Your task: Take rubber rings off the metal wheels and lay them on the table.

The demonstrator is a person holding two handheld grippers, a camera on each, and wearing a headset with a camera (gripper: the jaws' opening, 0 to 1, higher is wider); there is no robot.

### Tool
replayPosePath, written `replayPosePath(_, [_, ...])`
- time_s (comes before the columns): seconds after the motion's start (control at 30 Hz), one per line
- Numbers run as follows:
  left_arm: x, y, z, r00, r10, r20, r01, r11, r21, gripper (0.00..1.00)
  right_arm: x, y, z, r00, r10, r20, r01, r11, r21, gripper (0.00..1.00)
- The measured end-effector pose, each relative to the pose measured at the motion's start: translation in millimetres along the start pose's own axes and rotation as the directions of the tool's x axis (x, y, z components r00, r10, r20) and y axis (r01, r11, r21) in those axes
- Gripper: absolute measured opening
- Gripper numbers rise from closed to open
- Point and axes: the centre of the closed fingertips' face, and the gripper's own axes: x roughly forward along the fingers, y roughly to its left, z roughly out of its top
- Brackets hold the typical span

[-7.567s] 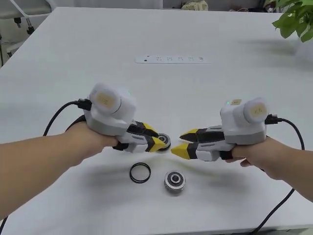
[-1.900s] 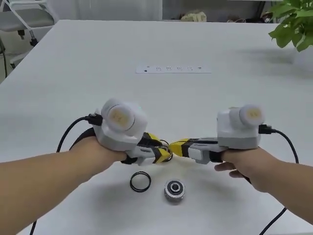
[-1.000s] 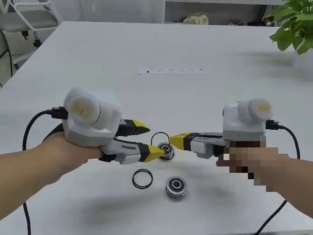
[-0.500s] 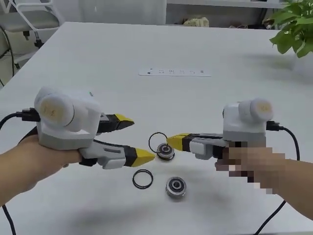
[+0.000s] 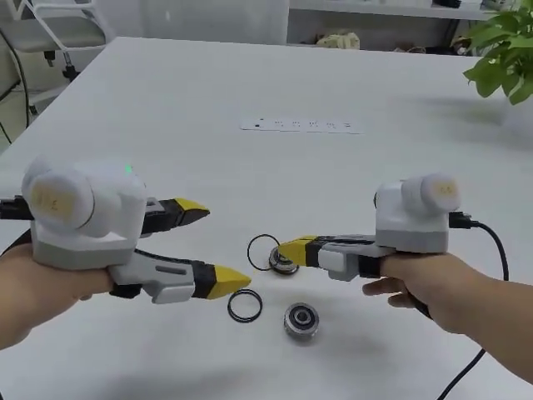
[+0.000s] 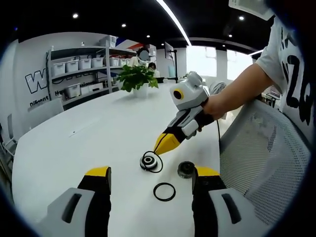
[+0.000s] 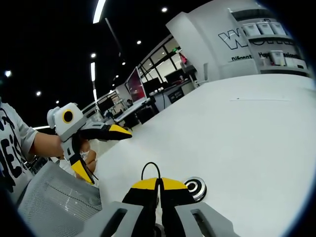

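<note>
White table (image 5: 350, 183), centre frame: your right gripper (image 5: 287, 250), jaws closed, pinches a rubber ring (image 5: 260, 242) upright beside its wheel (image 5: 283, 263). Left gripper (image 5: 223, 246), lower left, gapes wide and empty, likely leaving laying room.

Black rubber ring (image 5: 230, 306), silver metal wheel (image 5: 301, 320), white table (image 5: 166, 108), yellow-tipped left tongs (image 5: 228, 246) and right tongs (image 5: 283, 247)

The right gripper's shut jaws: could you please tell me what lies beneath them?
A metal wheel sits on the table below the right gripper, whose jaws pinch a rubber ring. The jaws cover part of the wheel; whether the ring catches on it is hidden.
</note>
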Motion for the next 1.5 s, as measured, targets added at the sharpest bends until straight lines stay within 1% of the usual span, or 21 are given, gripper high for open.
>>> replayPosePath(0.13, [-5.0, -0.6, -2.1, 1.0, 0.006, 0.003, -0.006, 1.0, -0.007, 0.66, 3.9, 6.9, -5.3, 0.9996, 0.012, -0.024, -0.012, 1.0, 0.006, 0.0])
replayPosePath(0.2, [-6.7, -1.2, -3.8, 1.0, 0.006, -0.003, -0.006, 1.0, -0.003, 0.67, 5.0, 9.3, -7.6, 0.9992, 0.018, -0.036, -0.017, 1.0, 0.005, 0.0])
replayPosePath(0.5, [-15.1, -5.7, -6.4, 1.0, 0.007, -0.007, -0.006, 1.0, 0.018, 0.7, 8.9, 14.0, -17.4, 0.9961, 0.036, -0.08, -0.035, 0.999, 0.018, 0.0])
replayPosePath(0.7, [-18.8, -7.6, -9.3, 0.9999, 0.007, -0.011, -0.007, 1.0, 0.022, 0.71, 12.9, 16.8, -23.6, 0.9934, 0.044, -0.105, -0.041, 0.999, 0.035, 0.0])
replayPosePath(0.93, [-24.1, -7.7, -11.5, 0.9998, 0.014, -0.014, -0.014, 1.0, 0.023, 0.71, 17.6, 18.2, -35.2, 0.9878, 0.043, -0.15, -0.037, 0.998, 0.045, 0.0])
replayPosePath(1.03, [-26.4, -7.5, -11.9, 0.9997, 0.018, -0.014, -0.018, 1.0, 0.024, 0.71, 18.3, 18.4, -37.4, 0.9864, 0.043, -0.159, -0.036, 0.998, 0.044, 0.0])
replayPosePath(1.1, [-27.6, -7.4, -12.3, 0.9997, 0.02, -0.014, -0.02, 1.0, 0.024, 0.71, 19.6, 17.5, -41.7, 0.9833, 0.039, -0.178, -0.032, 0.999, 0.042, 0.0])
replayPosePath(1.27, [-30.5, -6.8, -13.6, 0.9995, 0.026, -0.017, -0.025, 0.999, 0.022, 0.71, 21.1, 16.6, -48.0, 0.9782, 0.033, -0.205, -0.025, 0.999, 0.043, 0.0])
replayPosePath(1.5, [-33.7, -5.5, -13.8, 0.9992, 0.034, -0.019, -0.033, 0.999, 0.023, 0.7, 23.0, 16.6, -51.6, 0.9743, 0.029, -0.224, -0.02, 0.999, 0.043, 0.0])
